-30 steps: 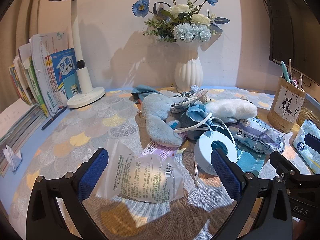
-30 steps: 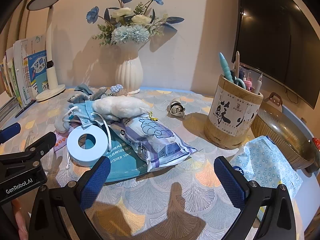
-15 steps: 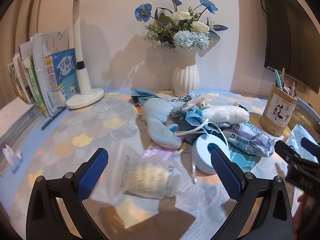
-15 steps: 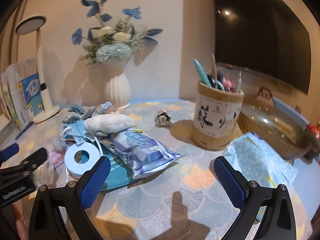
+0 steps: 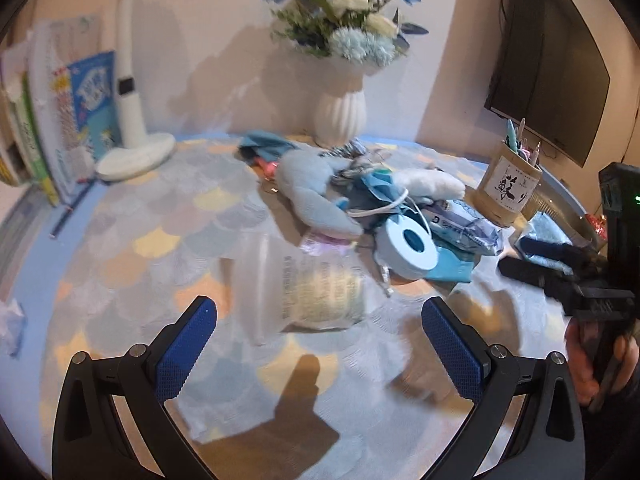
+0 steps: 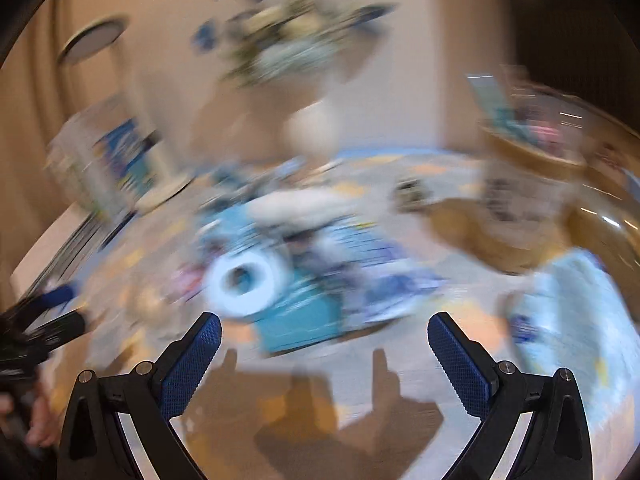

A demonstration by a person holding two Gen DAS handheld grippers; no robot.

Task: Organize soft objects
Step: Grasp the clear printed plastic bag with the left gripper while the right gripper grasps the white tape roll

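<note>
Two grippers show up low in the pictures, and both have their blue pads spread wide with nothing between them. The left gripper (image 5: 320, 344) hangs over the patterned table (image 5: 132, 264) at the bottom of the left wrist view. The right gripper (image 6: 324, 354) sits at the bottom of the very blurry right wrist view.

Just past the left gripper, in the middle of the frame, lies a clear plastic bag (image 5: 308, 288) with small print on it. It is flat on the table and nothing holds it.

A bit farther, right of center, a white roll of tape (image 5: 408, 248) leans on a teal packet (image 5: 452, 268). Behind them is the heap of soft things: a pale blue plush toy (image 5: 312, 196), a blue face mask (image 5: 380, 188) with white loops, and a white fluffy toy (image 5: 428, 182). A shiny printed bag (image 5: 464, 228) lies to the right of the roll.

At the right edge a hand (image 5: 600, 364) holds the other black tool.

Farther back on the right stands a wooden pen cup (image 5: 508, 188). At the far wall are a white vase (image 5: 340, 114) with blue and white flowers, a white lamp (image 5: 132, 136), and books (image 5: 76, 116) at the left.
</note>
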